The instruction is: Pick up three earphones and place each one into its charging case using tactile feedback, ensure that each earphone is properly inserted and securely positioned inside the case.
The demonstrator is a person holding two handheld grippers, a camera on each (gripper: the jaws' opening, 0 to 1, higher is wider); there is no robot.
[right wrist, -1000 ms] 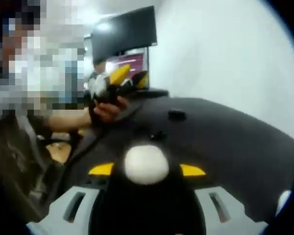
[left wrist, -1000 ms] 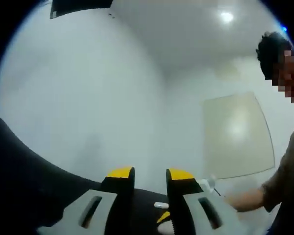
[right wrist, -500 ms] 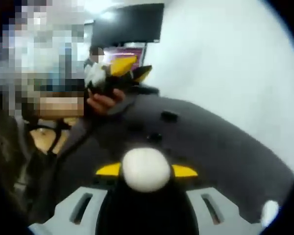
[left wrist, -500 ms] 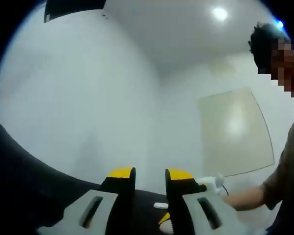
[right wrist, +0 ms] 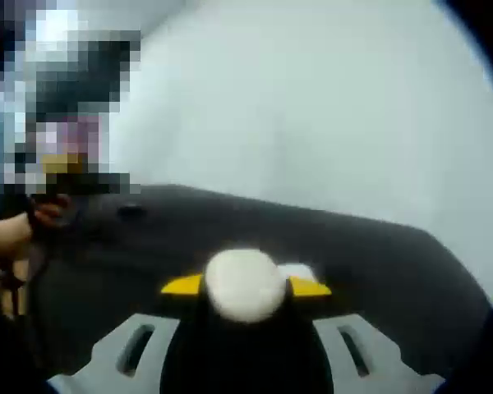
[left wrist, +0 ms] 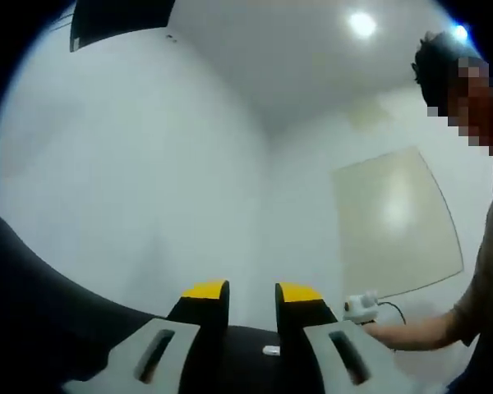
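Observation:
In the right gripper view my right gripper [right wrist: 245,289] is shut on a white rounded piece [right wrist: 245,282], which looks like a closed charging case, held above the black table [right wrist: 378,271]. A small white item [right wrist: 299,270] lies on the table just behind it. A small dark object [right wrist: 131,212] sits further off to the left. In the left gripper view my left gripper [left wrist: 251,297] stands open with nothing between its yellow-tipped jaws. On the black table beyond its jaws lies a small white piece [left wrist: 271,350].
A person stands at the right of the left gripper view, a hand [left wrist: 398,335] holding a white device [left wrist: 361,305] with a cable. In the right gripper view a hand [right wrist: 16,231] shows at the far left. White walls, a pale board [left wrist: 394,222] and a dark screen [left wrist: 119,16] surround the table.
The right gripper view has swung right, so the hand with the other gripper slid to the far left edge; the white piece stays gripped. The left gripper view tilted slightly upward.

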